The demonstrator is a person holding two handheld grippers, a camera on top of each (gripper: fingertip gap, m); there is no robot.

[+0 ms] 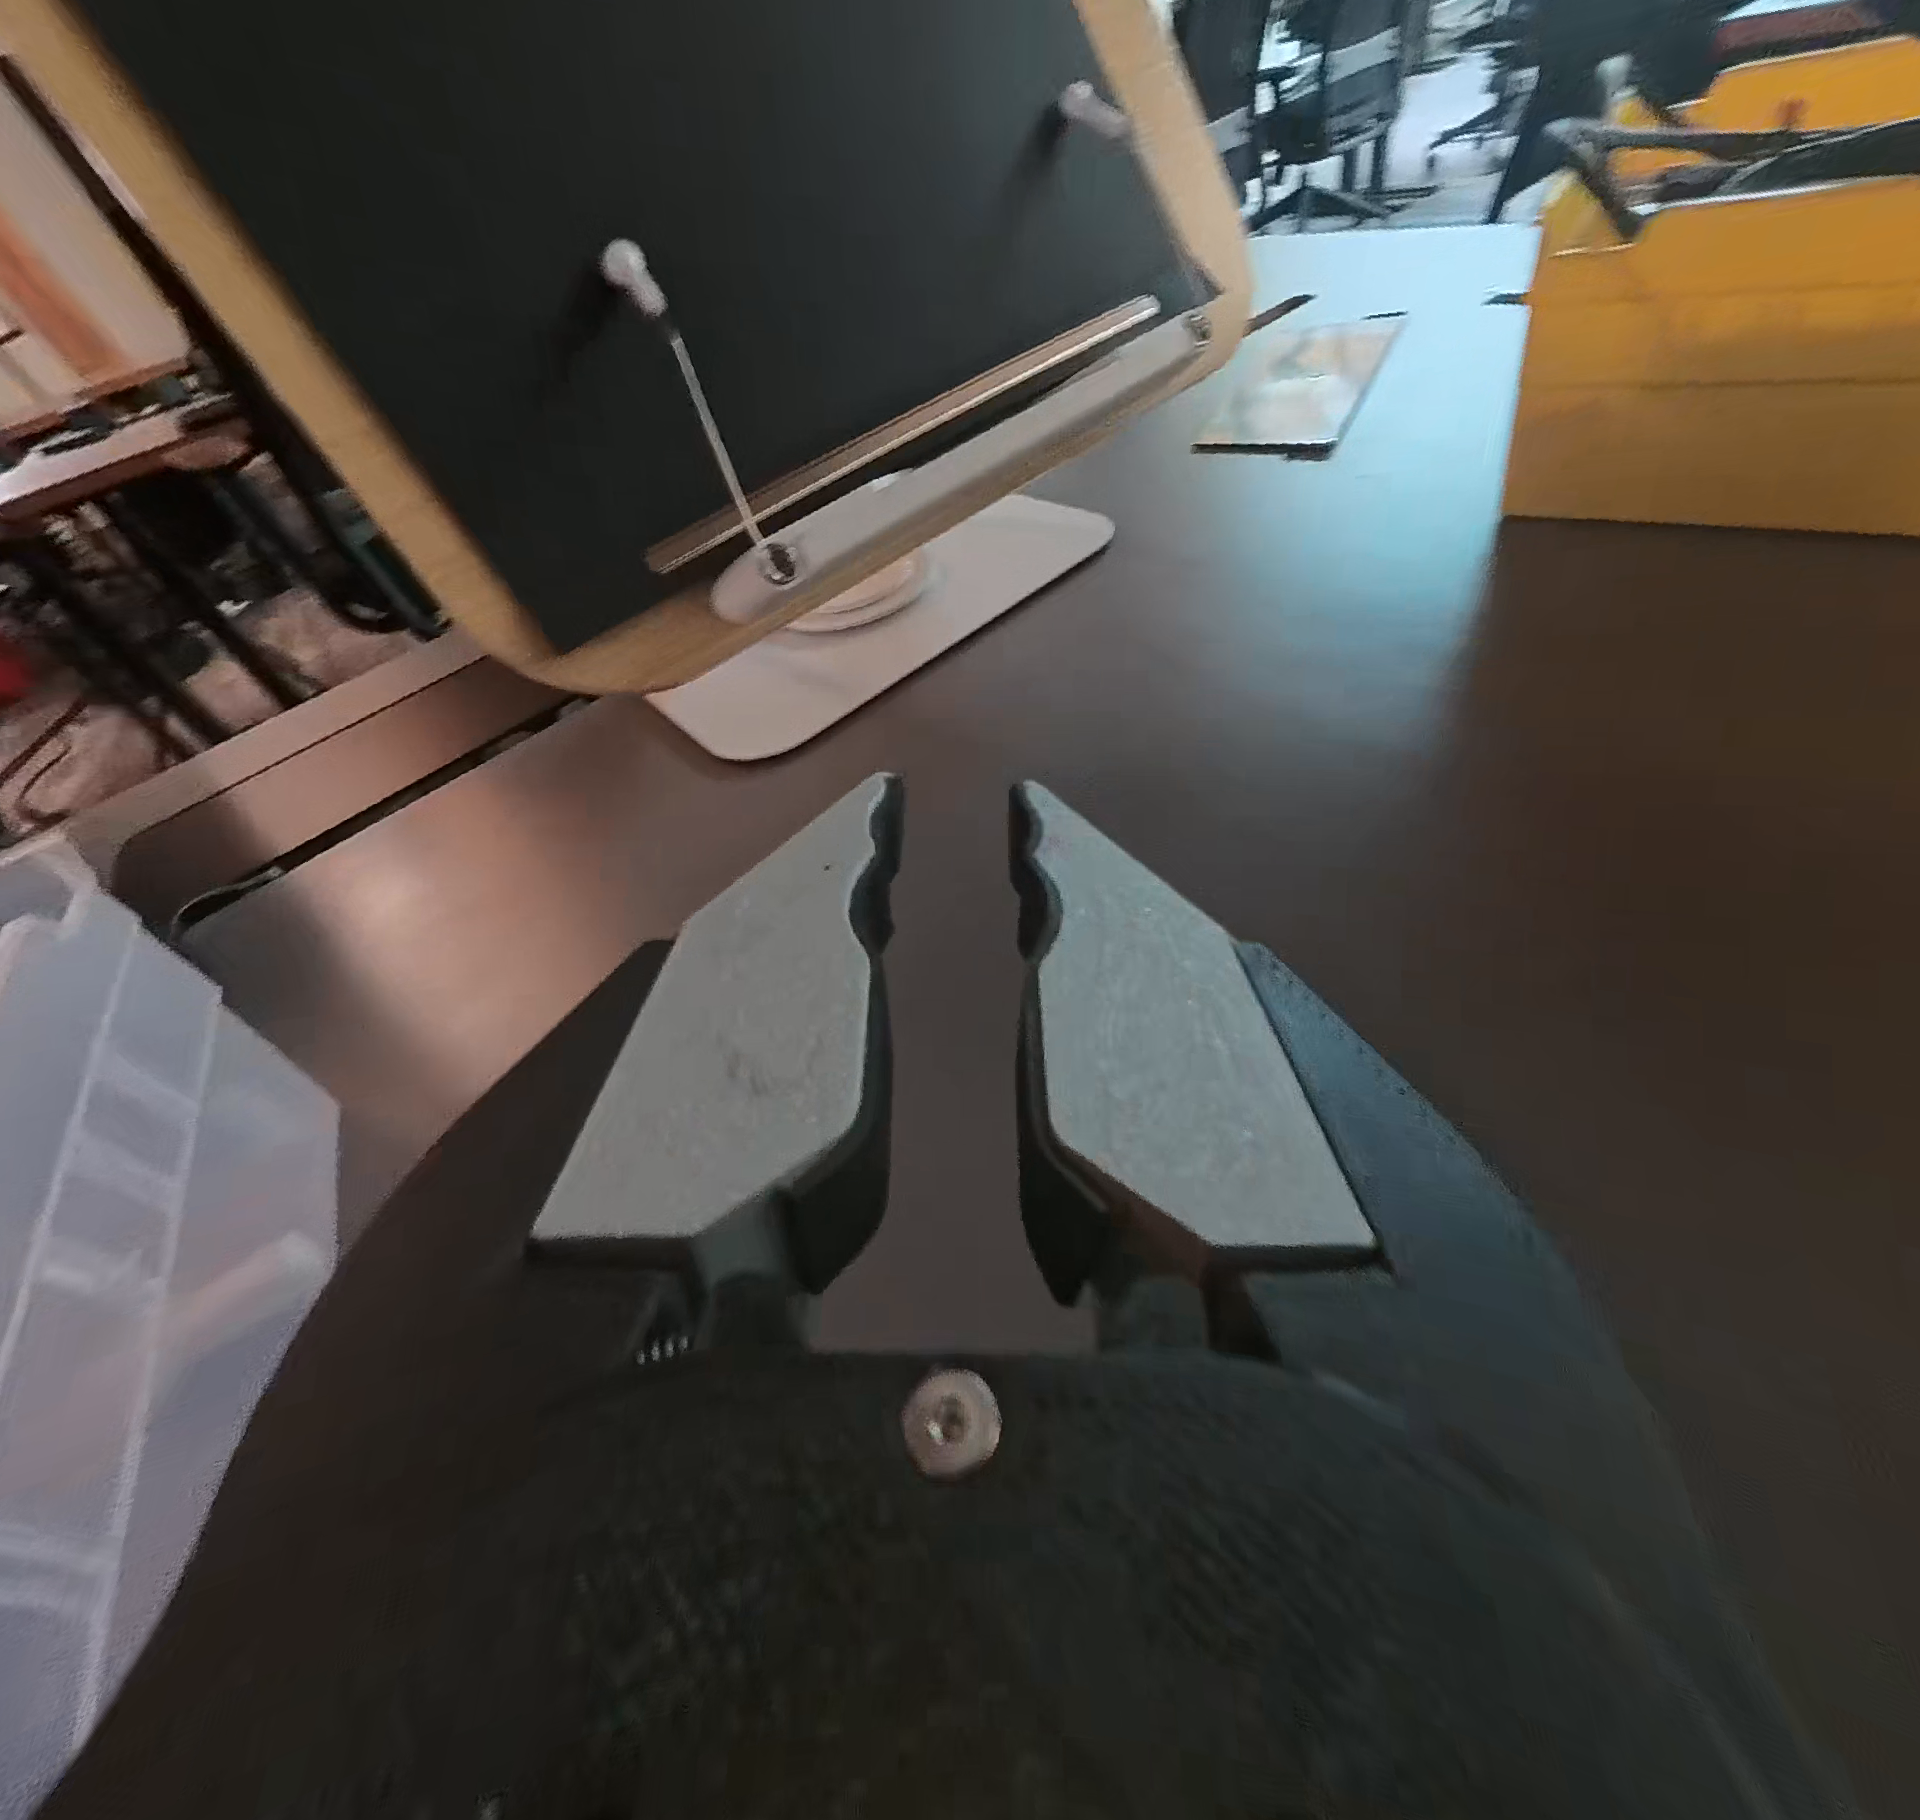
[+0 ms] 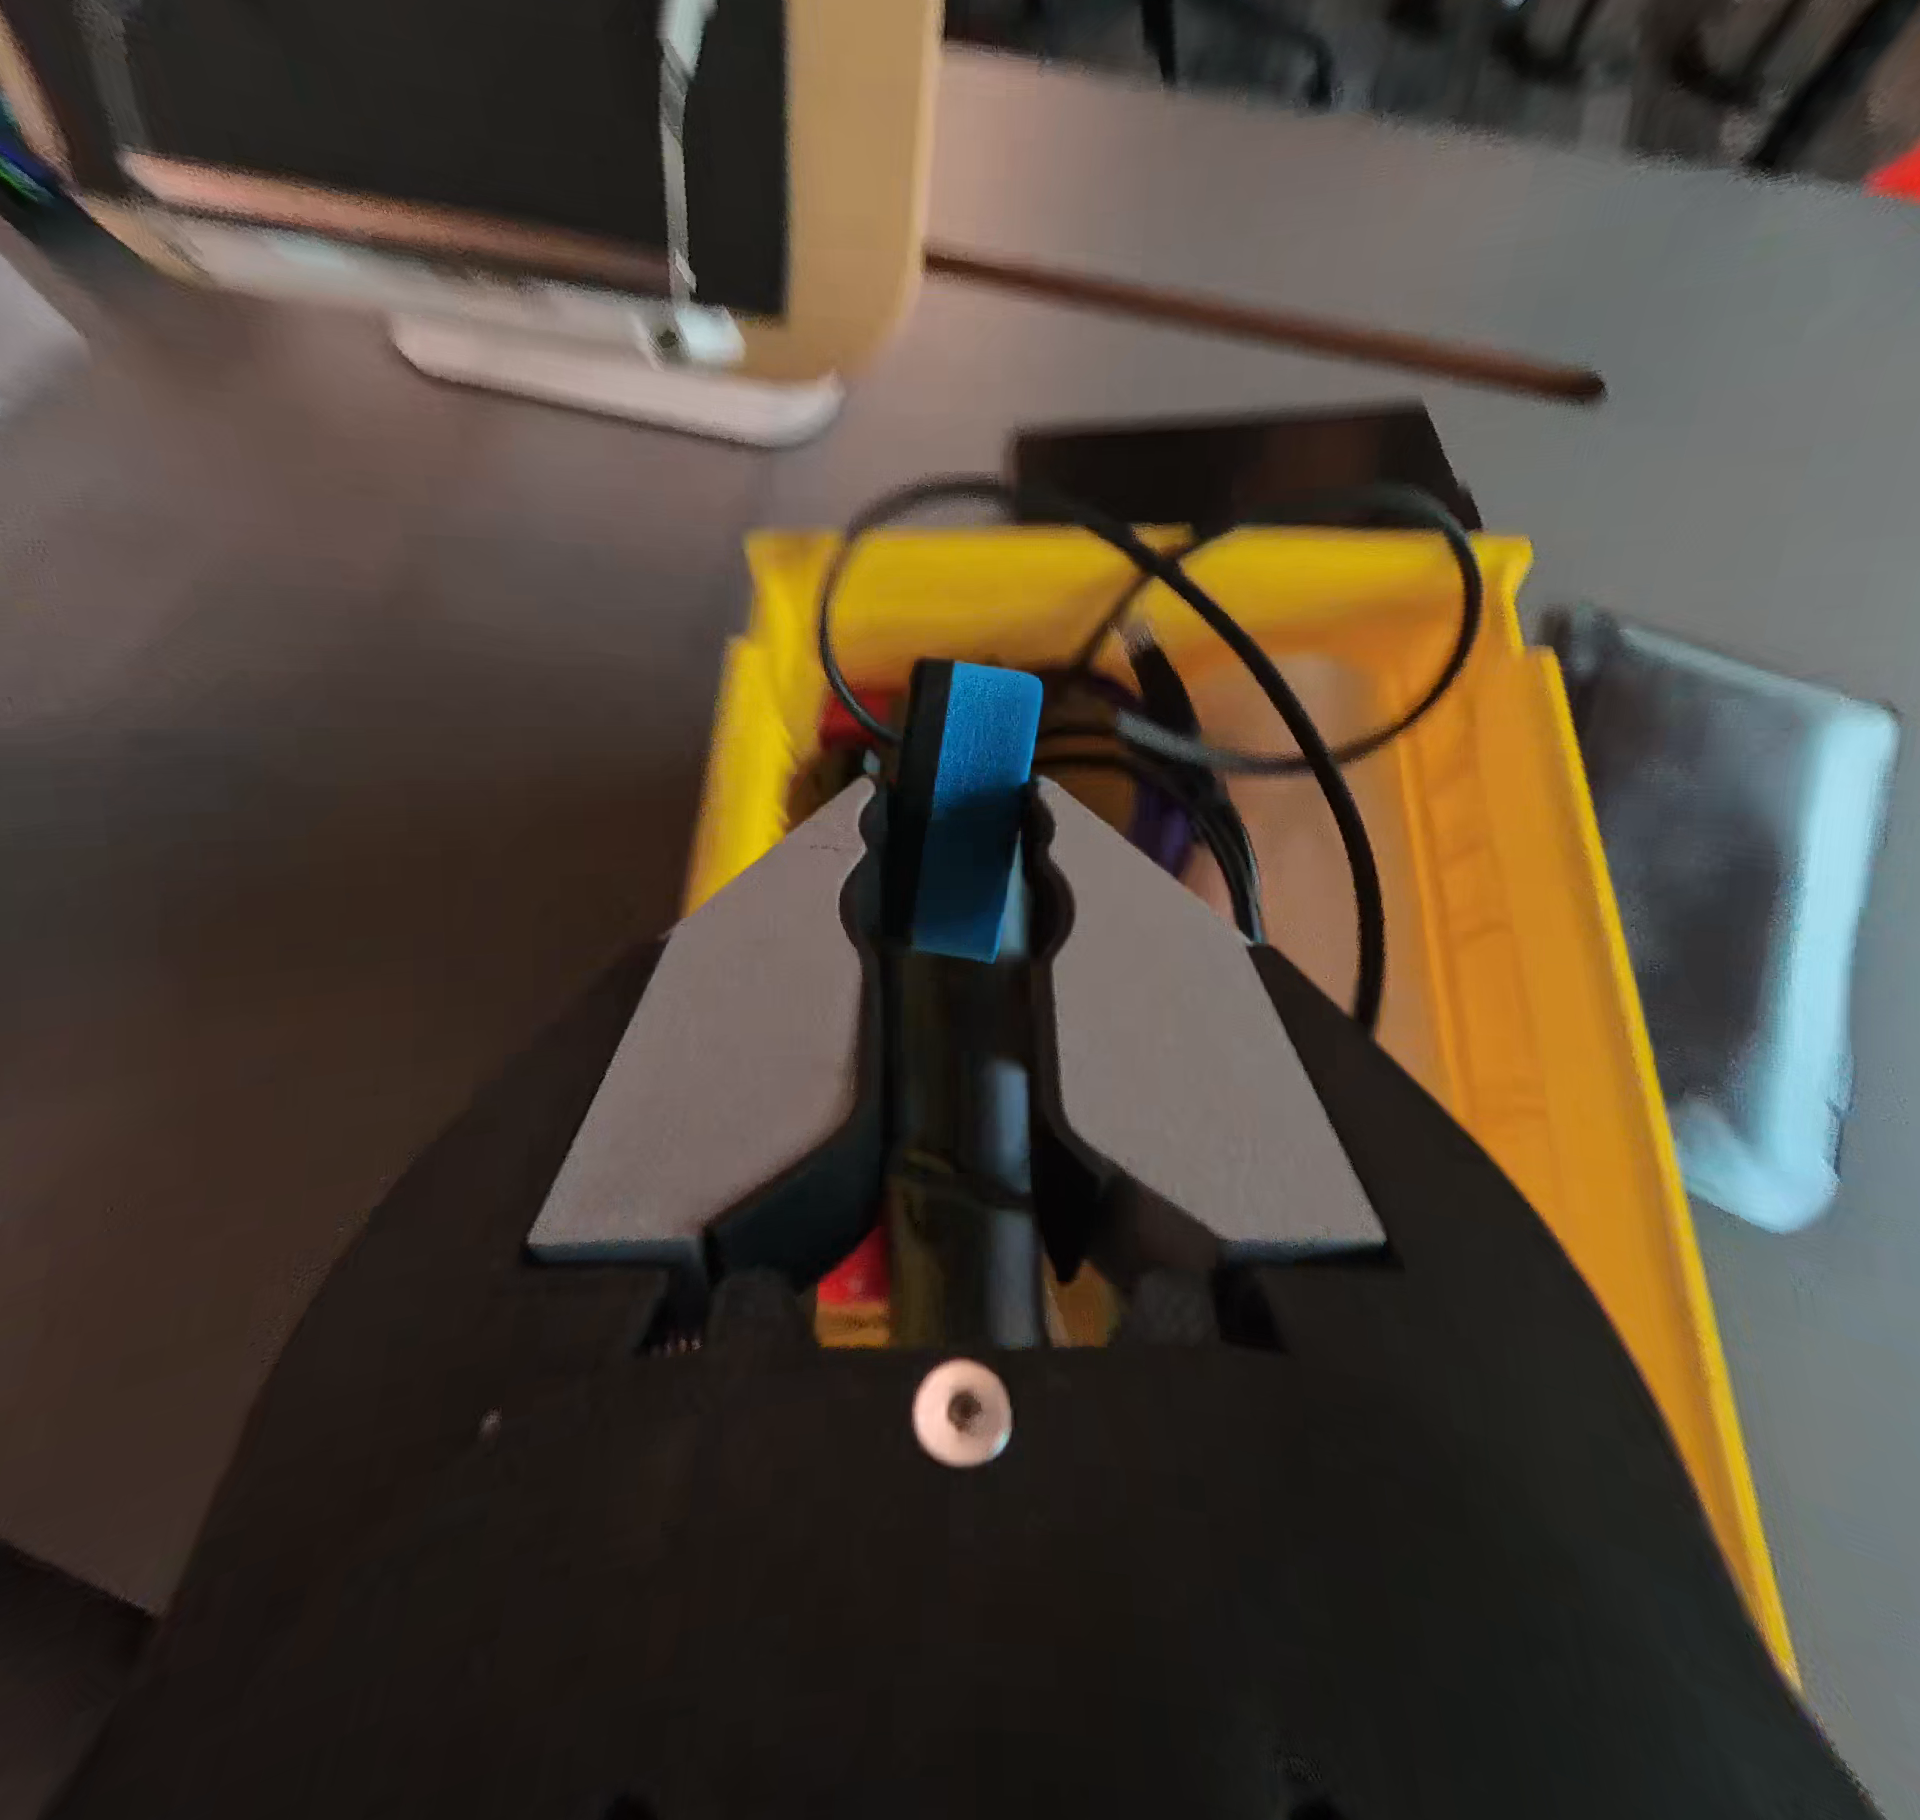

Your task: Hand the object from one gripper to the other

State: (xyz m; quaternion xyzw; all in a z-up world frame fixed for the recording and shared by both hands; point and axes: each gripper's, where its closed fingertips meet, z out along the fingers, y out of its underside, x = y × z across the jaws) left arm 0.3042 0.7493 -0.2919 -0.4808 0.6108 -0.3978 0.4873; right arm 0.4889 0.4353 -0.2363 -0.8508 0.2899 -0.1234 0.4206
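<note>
**Blue-and-black block pinched in right gripper, left gripper empty**

While parted by a narrow gap over bare dark table [image 1: 1351, 835], left gripper [image 1: 954, 814] empty, nothing between the fingers. Far left in its view, translucent plastic bin [image 1: 125, 1199] at the table edge. Ahead, tilted black board in a tan frame [image 1: 623, 212] on a pale flat base [image 1: 935, 617], thin metal rod [image 1: 717, 430] slanting across the board face. Farther right, flat dark card [image 1: 1299, 388] lying on the table, then yellow box [image 1: 1714, 347] at the right edge.

Over in the right wrist view, same framed board upper left, blurred. Right gripper [image 2: 954, 804] closed on a blue-and-black block [image 2: 977, 794], upright, top poking above the fingertips. Directly beneath and behind, yellow box holding looped black cable [image 2: 1299, 627]. Just right of the box, a blurred grey-and-white thing [image 2: 1745, 939], kind not clear.
</note>
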